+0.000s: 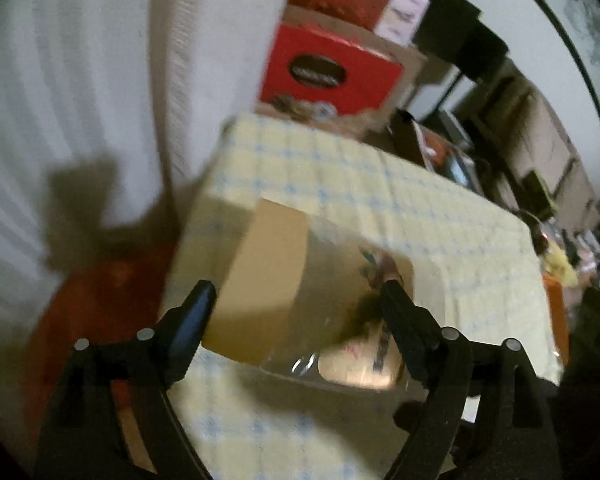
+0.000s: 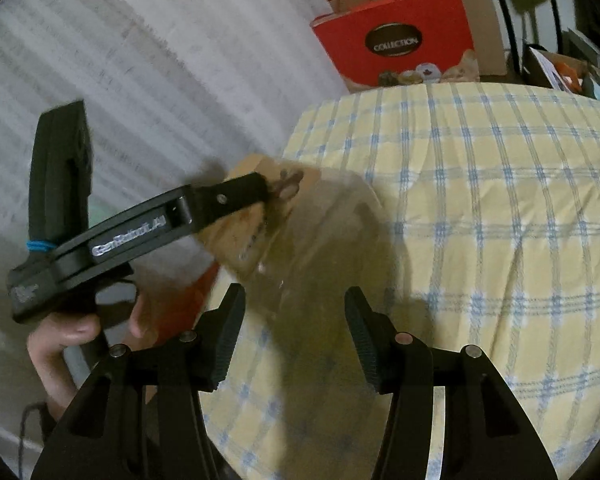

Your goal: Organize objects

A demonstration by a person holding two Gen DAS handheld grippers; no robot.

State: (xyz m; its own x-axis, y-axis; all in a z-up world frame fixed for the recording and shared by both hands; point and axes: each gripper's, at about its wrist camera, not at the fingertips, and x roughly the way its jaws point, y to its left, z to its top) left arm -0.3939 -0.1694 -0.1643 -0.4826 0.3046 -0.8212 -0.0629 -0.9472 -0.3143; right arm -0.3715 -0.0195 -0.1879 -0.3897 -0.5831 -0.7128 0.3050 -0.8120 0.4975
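Observation:
A brown cardboard package (image 1: 268, 280) with a clear plastic end lies at the near left corner of the table (image 1: 380, 200), blurred by motion. My left gripper (image 1: 296, 286) straddles it with wide jaws; the blue-padded finger (image 1: 200, 308) stands just off its left edge, so I read the gripper as open. In the right wrist view one left finger (image 2: 240, 194) lies over the package (image 2: 240, 248), and a hand (image 2: 60, 340) holds that gripper. My right gripper (image 2: 296, 320) is open over the checked cloth (image 2: 500, 200), with only the package's clear end just ahead of its tips.
A red box (image 1: 332, 76) marked COLLECTION (image 2: 396, 48) stands against cardboard boxes beyond the table's far edge. A white curtain (image 1: 60, 100) hangs at the left. Something orange-red (image 1: 100, 300) sits low beside the table. Dark furniture and clutter (image 1: 500, 140) fill the right.

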